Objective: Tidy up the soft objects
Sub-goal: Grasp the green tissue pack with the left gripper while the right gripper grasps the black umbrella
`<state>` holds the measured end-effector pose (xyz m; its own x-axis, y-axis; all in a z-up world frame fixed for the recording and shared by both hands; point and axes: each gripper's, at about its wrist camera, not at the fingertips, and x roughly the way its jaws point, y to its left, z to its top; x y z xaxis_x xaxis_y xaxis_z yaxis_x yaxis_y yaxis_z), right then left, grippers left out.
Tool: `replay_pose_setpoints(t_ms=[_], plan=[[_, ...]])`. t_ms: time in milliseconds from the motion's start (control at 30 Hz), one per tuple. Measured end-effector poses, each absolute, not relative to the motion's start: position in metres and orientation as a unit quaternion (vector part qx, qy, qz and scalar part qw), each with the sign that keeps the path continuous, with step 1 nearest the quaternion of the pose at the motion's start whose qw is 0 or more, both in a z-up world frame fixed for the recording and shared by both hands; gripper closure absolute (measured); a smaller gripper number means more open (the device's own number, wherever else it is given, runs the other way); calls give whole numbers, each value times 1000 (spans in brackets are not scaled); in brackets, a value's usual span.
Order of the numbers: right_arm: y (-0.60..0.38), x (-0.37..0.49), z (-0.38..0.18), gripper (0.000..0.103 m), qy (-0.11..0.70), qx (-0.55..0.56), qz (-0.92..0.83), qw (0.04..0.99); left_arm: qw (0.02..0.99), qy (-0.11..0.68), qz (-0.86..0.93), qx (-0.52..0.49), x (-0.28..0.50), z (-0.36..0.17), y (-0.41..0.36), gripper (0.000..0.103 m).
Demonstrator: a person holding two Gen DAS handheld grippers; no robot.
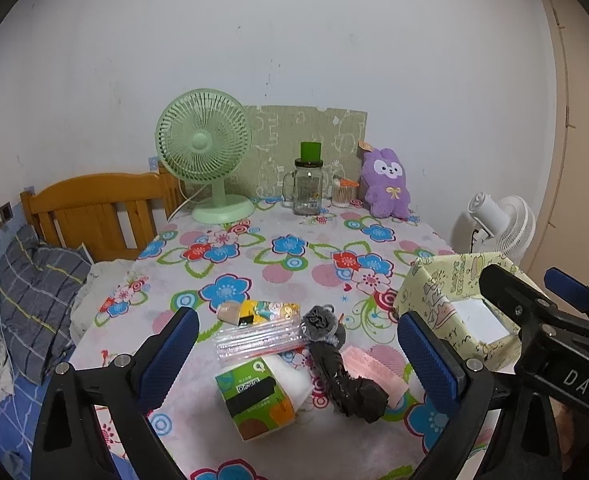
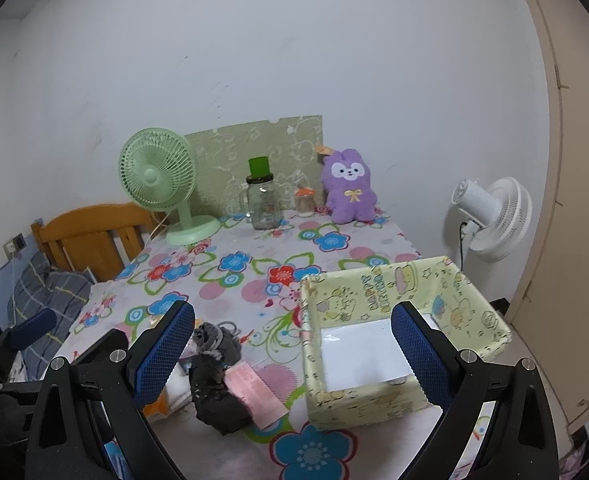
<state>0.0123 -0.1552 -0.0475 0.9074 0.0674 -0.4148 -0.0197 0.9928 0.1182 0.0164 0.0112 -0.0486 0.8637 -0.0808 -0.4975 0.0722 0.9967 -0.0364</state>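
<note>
Two tongs: left tongs [image 1: 298, 354] released, pads wide apart over the clutter, gripping nothing; right tongs [image 2: 292, 354] released too, spread over the box edge, empty. Each shows partly at the edge of the other's view.

One table [image 1: 262, 236] under a floral cloth. Near-edge pile, one of each: tissue pack [image 1: 254, 394] in green and orange, white foam block [image 1: 296, 376] half under the pack, clear zip bag [image 1: 254, 340] with red stripes, yellow cartoon packet [image 1: 272, 310], small beige piece [image 1: 229, 312] touching that packet (cannot tell what it is), grey sock bundle [image 1: 321, 324], black crumpled bag [image 1: 354, 388] just below the sock, pink comb [image 1: 374, 368] partly under the black bag. In the right wrist view the left side of the pile is hidden behind the tong finger.

One yellow cartoon box [image 2: 398, 344], open top, at the table's right side, well apart from the plush, near the pile. Inside: only a white sheet [image 2: 360, 354] on the bottom; a small round thing at its near edge is too unclear to name.

Back row against the wall: one green desk fan [image 1: 206, 152], one glass jar mug [image 1: 308, 190] with a green cup on its lid, one small jar [image 1: 342, 192] of cotton swabs, one purple plush bunny [image 1: 388, 184], one green patterned board [image 1: 306, 136] behind them.

Off the table: one white floor fan [image 2: 490, 216], one wooden headboard [image 1: 94, 208], one plaid pillow [image 1: 34, 288].
</note>
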Motion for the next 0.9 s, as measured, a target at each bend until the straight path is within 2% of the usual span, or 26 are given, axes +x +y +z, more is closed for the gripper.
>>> replay_pose_setpoints(t_ms=[700, 900], plan=[[-118, 21, -109, 5, 255, 58, 31, 965, 951, 309, -35, -3, 26, -109, 34, 7], [-107, 18, -116, 6, 246, 40, 29, 968, 945, 325, -30, -10, 31, -122, 42, 7]])
